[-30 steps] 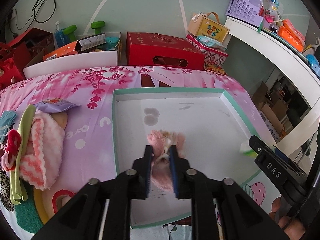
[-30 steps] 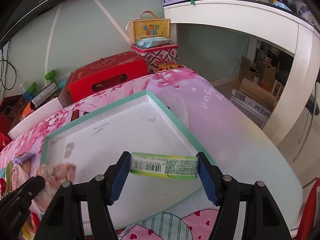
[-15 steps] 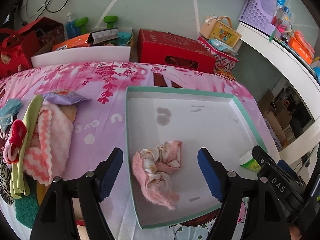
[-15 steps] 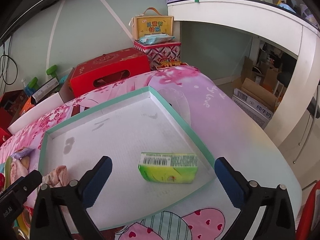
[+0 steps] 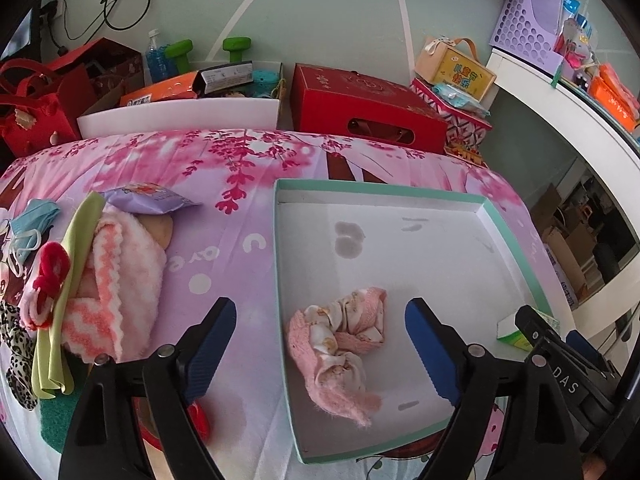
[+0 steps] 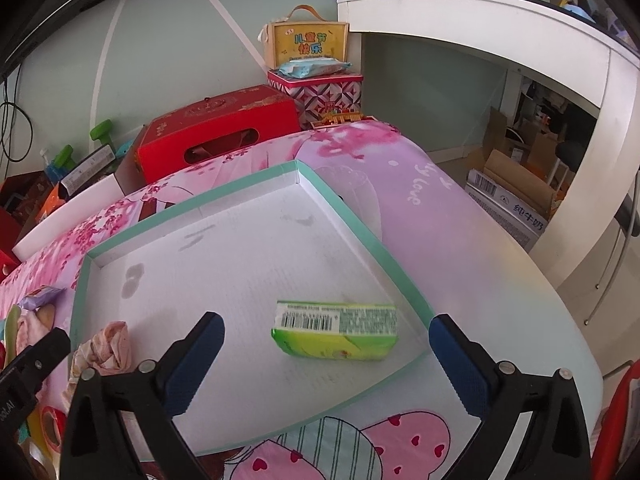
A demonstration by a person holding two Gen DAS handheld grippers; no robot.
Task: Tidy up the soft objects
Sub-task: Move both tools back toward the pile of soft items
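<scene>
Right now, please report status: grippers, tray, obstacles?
Left gripper opening, right gripper open, both empty. Pink cloth and green pack lie in tray. Nothing in the way.

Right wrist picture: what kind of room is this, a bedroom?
Probably a room at home, though which room is unclear. A flowery pink cloth covers the table, gift boxes and dumbbells sit on the floor, and a white desk stands alongside.

A big red box (image 5: 360, 100) sits on the far side. Two green dumbbells (image 5: 208, 50) stand far left, beside what may be a blue bottle (image 5: 154, 58).
</scene>
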